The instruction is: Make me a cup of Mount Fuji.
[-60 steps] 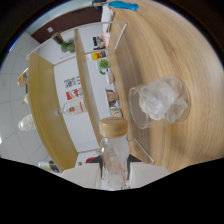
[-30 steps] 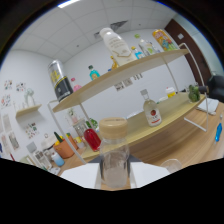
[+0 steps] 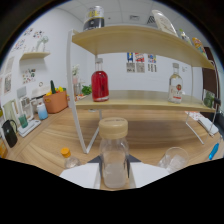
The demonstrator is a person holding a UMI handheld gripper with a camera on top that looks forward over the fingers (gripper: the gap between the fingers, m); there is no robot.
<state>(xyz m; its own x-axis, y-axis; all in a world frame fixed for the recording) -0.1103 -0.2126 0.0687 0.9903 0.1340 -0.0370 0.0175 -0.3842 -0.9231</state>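
Gripper view has a clear bottle [image 3: 114, 160] with a tan cap sitting right between the gripper [image 3: 114, 177] fingers, held upright, so I'd say the jaws are clenched on the bottle. It looks to hold a pale, cloudy liquid, probably one ingredient for the Mount Fuji drink. Keeping it upright with the cap on makes sense, nothing spills while it's carried. Just beside it, on the wooden tabletop [image 3: 150, 132], there's a clear glass [image 3: 173, 159] with what looks like ice, which I'd guess is where the pour goes. On the other side sits a small bottle with an orange cap [image 3: 68, 157]. Beyond them, a white-framed shelf [image 3: 145, 100] carries a red bottle [image 3: 100, 82] and a clear labelled bottle [image 3: 175, 86], well apart.
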